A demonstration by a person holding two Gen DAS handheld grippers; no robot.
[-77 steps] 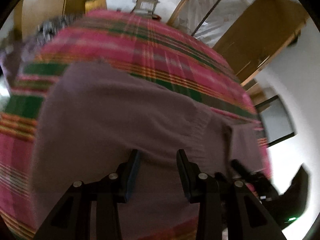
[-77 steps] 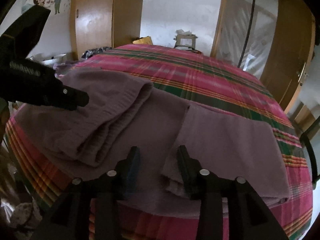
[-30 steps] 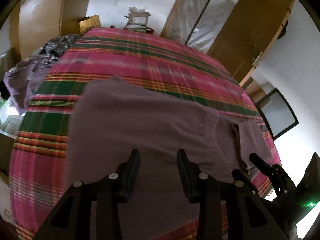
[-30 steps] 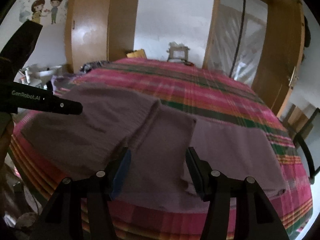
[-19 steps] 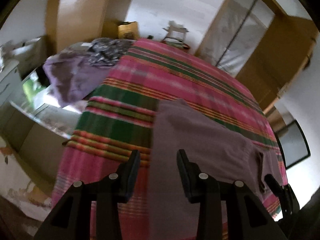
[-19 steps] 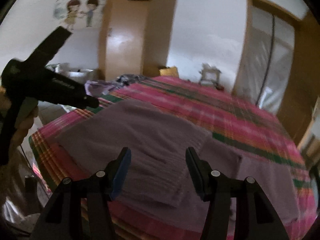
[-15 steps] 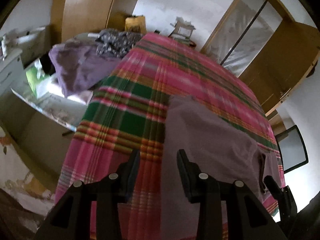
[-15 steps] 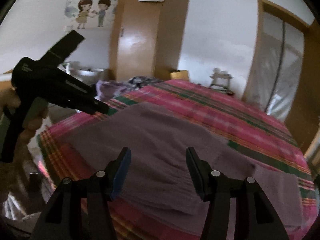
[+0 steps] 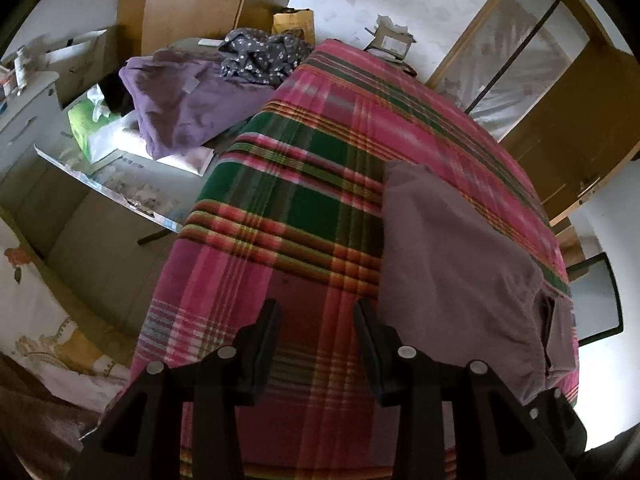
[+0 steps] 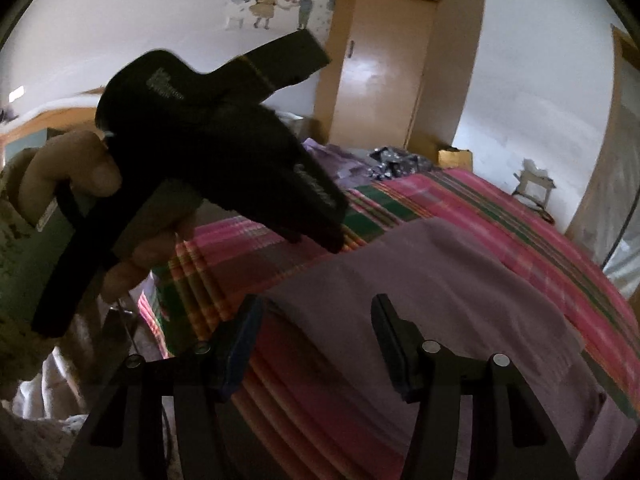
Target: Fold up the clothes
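The mauve sweater [image 9: 460, 264] lies on the plaid bedspread [image 9: 304, 200] near the bed's front edge, partly folded; one fold edge shows at its far right end. Judged from this, further folds remain. The left gripper [image 9: 316, 336] hovers over bare bedspread just beside the sweater's edge, fingers apart, nothing between them. The right gripper [image 10: 316, 340] stands over the sweater's near corner, fingers apart, empty. Beside the bed, a purple garment [image 9: 180, 100] and a dotted dark garment [image 9: 264, 56] await. Nothing obstructs the sweater.

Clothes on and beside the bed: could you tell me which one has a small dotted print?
The dark grey garment crumpled at the far bedside; the purple one and mauve sweater are plain.
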